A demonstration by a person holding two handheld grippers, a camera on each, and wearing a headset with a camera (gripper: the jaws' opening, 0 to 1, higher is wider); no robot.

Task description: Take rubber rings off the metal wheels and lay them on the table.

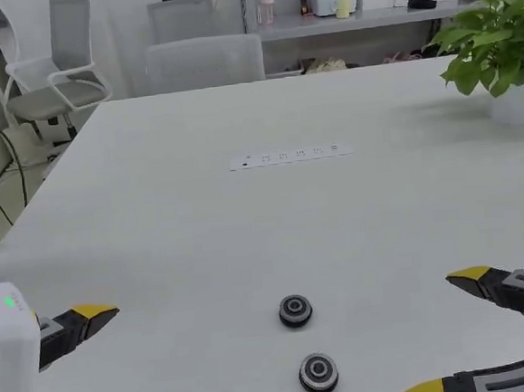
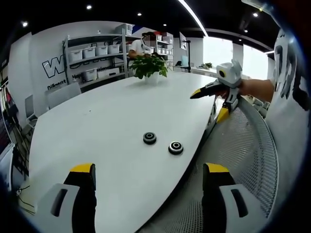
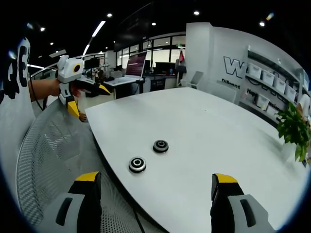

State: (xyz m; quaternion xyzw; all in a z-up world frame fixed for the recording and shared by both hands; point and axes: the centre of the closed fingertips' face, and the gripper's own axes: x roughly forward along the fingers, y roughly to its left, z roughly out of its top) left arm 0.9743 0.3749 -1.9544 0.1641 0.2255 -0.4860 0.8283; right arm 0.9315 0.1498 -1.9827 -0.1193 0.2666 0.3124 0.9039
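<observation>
Two small round metal wheels with black rubber rings lie flat, near each other, at the white table's near edge, between left gripper and right gripper, both spread wide and empty; rings probably stretchy, grippy, so pinch the outer rim and pin the likely-heavier hub.

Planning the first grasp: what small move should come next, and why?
Probably ease the right hand-held gripper toward the near wheel: it and the left hand-held gripper are open, wide of the wheels, touching neither.
</observation>
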